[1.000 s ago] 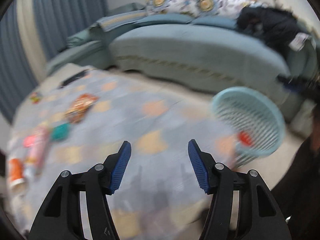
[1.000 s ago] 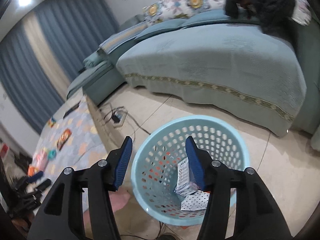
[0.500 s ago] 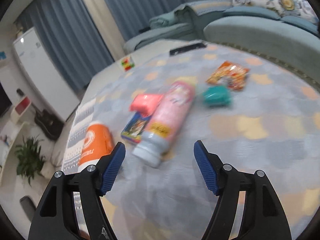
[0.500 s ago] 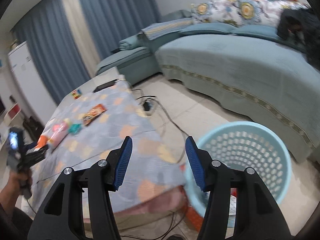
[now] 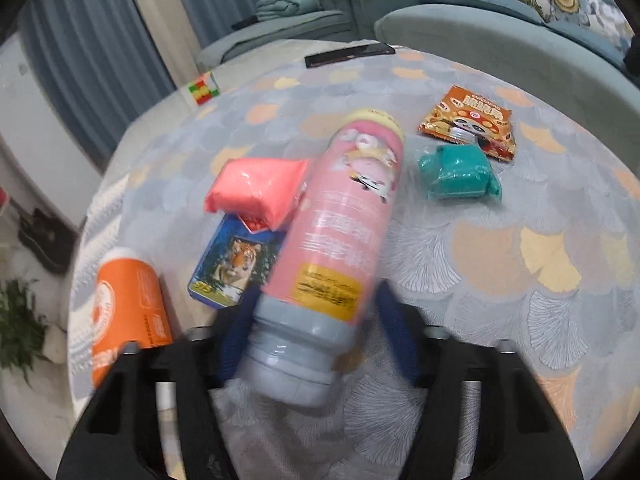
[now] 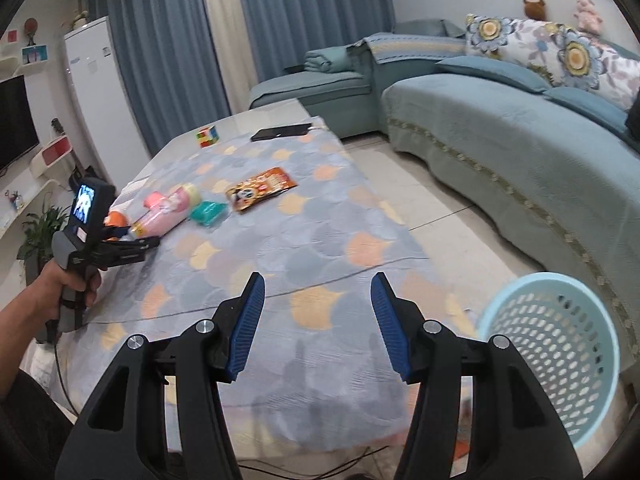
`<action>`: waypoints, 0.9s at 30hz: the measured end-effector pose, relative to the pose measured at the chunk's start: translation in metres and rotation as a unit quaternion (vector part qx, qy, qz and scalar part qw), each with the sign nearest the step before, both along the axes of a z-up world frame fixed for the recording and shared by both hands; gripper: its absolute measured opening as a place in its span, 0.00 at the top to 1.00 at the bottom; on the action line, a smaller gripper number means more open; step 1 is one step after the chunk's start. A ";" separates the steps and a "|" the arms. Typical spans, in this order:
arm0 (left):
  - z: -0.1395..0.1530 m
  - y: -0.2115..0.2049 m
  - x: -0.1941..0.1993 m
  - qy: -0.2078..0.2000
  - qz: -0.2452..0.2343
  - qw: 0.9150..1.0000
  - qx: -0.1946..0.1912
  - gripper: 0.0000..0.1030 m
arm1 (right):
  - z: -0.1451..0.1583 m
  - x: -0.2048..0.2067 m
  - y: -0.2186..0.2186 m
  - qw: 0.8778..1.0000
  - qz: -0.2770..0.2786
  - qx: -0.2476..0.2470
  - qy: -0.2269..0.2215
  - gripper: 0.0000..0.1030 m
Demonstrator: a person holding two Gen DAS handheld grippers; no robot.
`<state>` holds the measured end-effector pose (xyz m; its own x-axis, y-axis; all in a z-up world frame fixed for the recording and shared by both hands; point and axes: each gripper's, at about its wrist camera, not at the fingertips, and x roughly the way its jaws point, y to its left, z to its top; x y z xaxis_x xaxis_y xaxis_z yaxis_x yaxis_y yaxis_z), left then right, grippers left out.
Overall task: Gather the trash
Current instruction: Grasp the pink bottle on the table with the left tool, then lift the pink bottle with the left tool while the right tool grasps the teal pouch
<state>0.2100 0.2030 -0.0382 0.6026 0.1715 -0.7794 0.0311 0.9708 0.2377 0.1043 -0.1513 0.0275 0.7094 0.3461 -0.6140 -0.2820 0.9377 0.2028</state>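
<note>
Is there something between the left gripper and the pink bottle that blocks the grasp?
Nothing visible does. The pink bottle already lies with its grey cap end between the open fingers of the left gripper; the pink packet and tiger box sit beside it.

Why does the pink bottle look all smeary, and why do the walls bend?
Left wrist view: the pink bottle sits very near the lens between the left gripper's fingers and smears, like the orange can. Right wrist view: sharper; the fisheye bows the curtains; the right gripper casts soft shadows on the tablecloth.
</note>
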 end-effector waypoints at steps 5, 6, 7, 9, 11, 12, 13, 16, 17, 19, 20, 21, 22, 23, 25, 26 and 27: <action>0.007 -0.008 -0.011 -0.005 -0.003 0.998 -0.057 0.54 | 0.006 0.008 0.035 0.999 0.034 0.011 0.006 0.50; 0.011 -0.011 -0.016 -0.011 -0.001 0.998 -0.056 0.54 | 0.009 0.008 0.042 0.999 0.039 0.010 0.003 0.50; 0.015 -0.012 -0.022 -0.015 0.004 0.998 -0.063 0.54 | 0.013 0.009 0.052 0.999 0.048 0.009 -0.005 0.50; 0.030 -0.009 -0.039 -0.029 0.014 0.996 -0.086 0.55 | 0.019 0.011 0.067 0.998 0.067 0.005 -0.016 0.50; 0.046 -0.009 -0.053 -0.049 0.015 0.994 -0.096 0.56 | 0.023 0.016 0.082 0.996 0.083 0.007 -0.021 0.50; 0.059 -0.010 -0.067 -0.070 0.010 0.992 -0.100 0.56 | 0.024 0.019 0.088 0.996 0.089 0.006 -0.023 0.50; 0.070 -0.011 -0.078 -0.087 0.006 0.991 -0.102 0.56 | 0.025 0.024 0.097 0.995 0.100 0.002 -0.025 0.50; 0.100 -0.006 -0.108 -0.139 0.018 0.983 -0.116 0.57 | 0.028 0.044 0.124 0.990 0.131 -0.021 -0.038 0.50; 0.108 -0.002 -0.113 -0.150 0.027 0.980 -0.128 0.57 | 0.028 0.052 0.134 0.989 0.142 -0.031 -0.042 0.50; 0.119 0.005 -0.132 -0.172 0.043 0.972 -0.153 0.57 | 0.024 0.069 0.155 0.984 0.161 -0.054 -0.046 0.50; 0.123 0.006 -0.137 -0.179 0.047 0.970 -0.157 0.57 | 0.020 0.078 0.167 0.981 0.173 -0.069 -0.048 0.50; 0.127 0.007 -0.146 -0.191 0.055 0.967 -0.159 0.57 | 0.014 0.088 0.179 0.978 0.184 -0.086 -0.048 0.50; 0.129 0.007 -0.149 -0.199 0.058 0.966 -0.156 0.57 | 0.008 0.096 0.189 0.975 0.194 -0.099 -0.045 0.50; 0.132 0.006 -0.153 -0.208 0.060 0.965 -0.150 0.57 | 0.004 0.101 0.199 0.973 0.201 -0.108 -0.042 0.50; 0.135 0.005 -0.157 -0.220 0.060 0.964 -0.138 0.57 | -0.008 0.115 0.218 0.967 0.216 -0.130 -0.038 0.50; 0.135 0.006 -0.156 -0.222 0.061 0.963 -0.140 0.57 | -0.012 0.120 0.223 0.965 0.222 -0.135 -0.037 0.50; 0.135 0.009 -0.156 -0.221 0.065 0.962 -0.146 0.57 | -0.015 0.123 0.231 0.963 0.226 -0.140 -0.038 0.50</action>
